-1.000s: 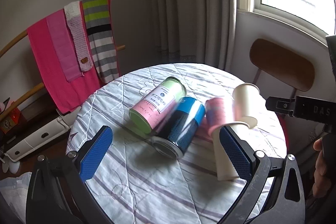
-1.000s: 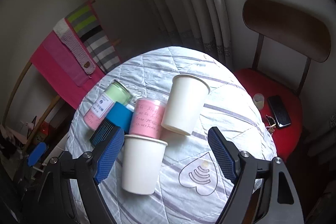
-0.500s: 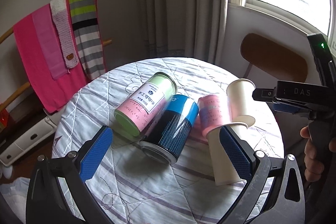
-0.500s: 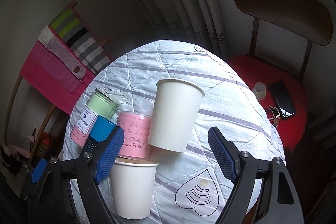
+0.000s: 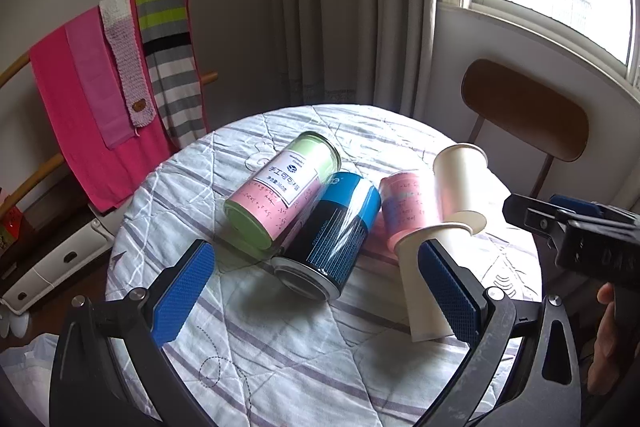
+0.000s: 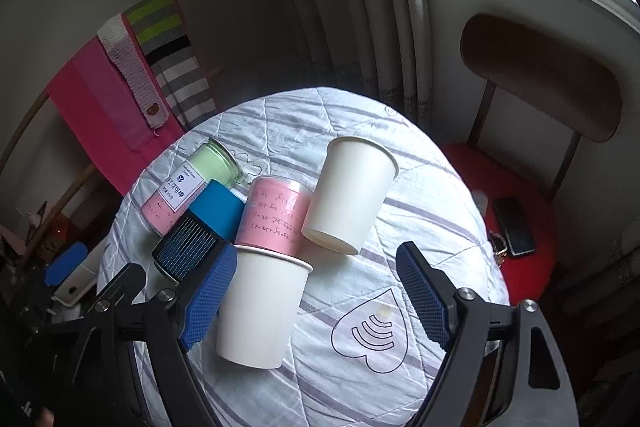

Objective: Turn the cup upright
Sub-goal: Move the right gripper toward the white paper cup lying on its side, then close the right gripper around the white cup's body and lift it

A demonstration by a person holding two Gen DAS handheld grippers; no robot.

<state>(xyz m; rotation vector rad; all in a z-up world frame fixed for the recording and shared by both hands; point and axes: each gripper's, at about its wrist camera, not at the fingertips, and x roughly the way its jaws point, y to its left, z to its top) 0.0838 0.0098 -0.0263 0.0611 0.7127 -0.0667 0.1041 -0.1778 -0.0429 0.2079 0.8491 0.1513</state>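
Two white paper cups lie on their sides on a round table covered with a striped quilt. The near cup lies between my right gripper's fingers, close to the left pad. The far cup lies behind it. In the left wrist view the near cup is partly behind the right pad and the far cup is beyond it. My right gripper is open above the table. My left gripper is open and empty over the table's near side.
A pink can, a blue and black can and a green and pink can lie together on the table. A chair with a red seat holding a phone stands at the right. Towels hang on a rack at the left.
Both views have shifted as the grippers moved. The right gripper has dropped lower at the right edge of the left wrist view. The cups and cans have not moved on the table.
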